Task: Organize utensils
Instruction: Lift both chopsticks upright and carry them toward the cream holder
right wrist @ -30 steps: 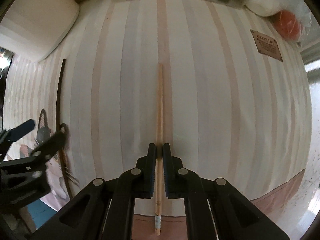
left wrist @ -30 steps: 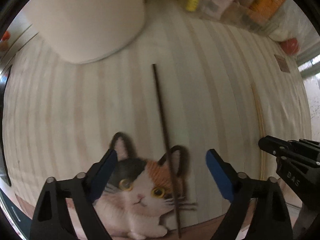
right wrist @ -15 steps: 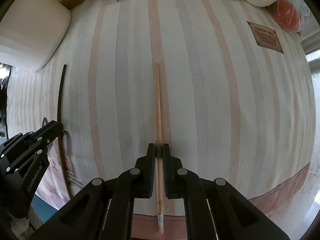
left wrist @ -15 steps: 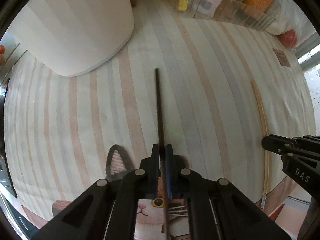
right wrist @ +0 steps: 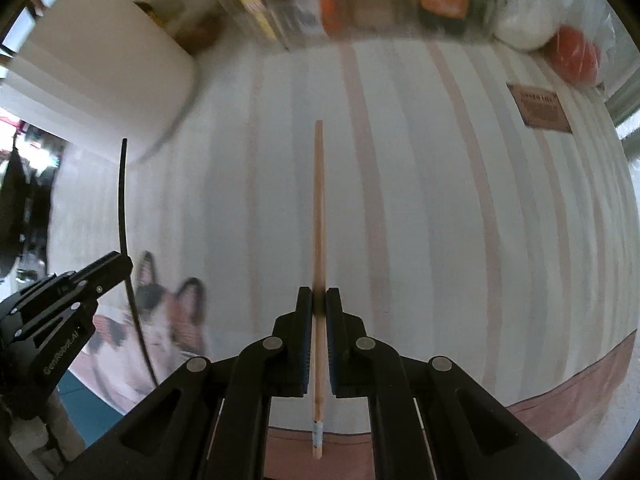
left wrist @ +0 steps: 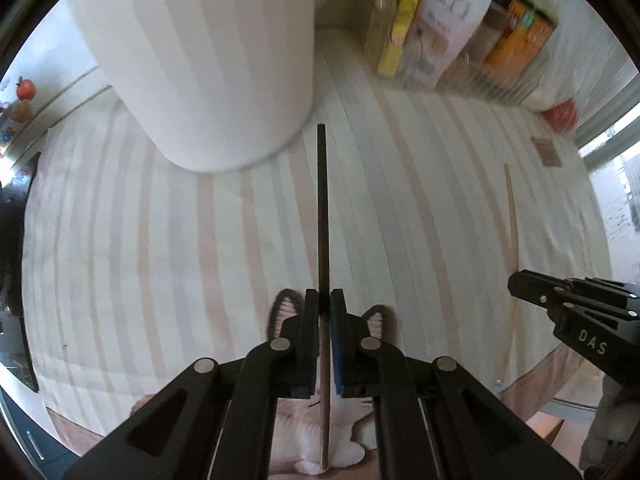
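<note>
- Dark chopstick (left wrist: 322,216): long axis runs straight ahead from the left gripper (left wrist: 325,300), tip toward the white container (left wrist: 208,60).
- Wooden chopstick (right wrist: 318,216): pinched in the right gripper (right wrist: 319,298), pointing forward.
- Both grippers: jaws clamped, side by side above the striped cloth (right wrist: 440,200).
- Cat mat (right wrist: 160,320) lies near the left gripper.

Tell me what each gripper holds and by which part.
Left gripper: dark chopstick, clamped in its lower half. Right gripper: light wooden chopstick, clamped below its middle, toward the banded end.
</note>
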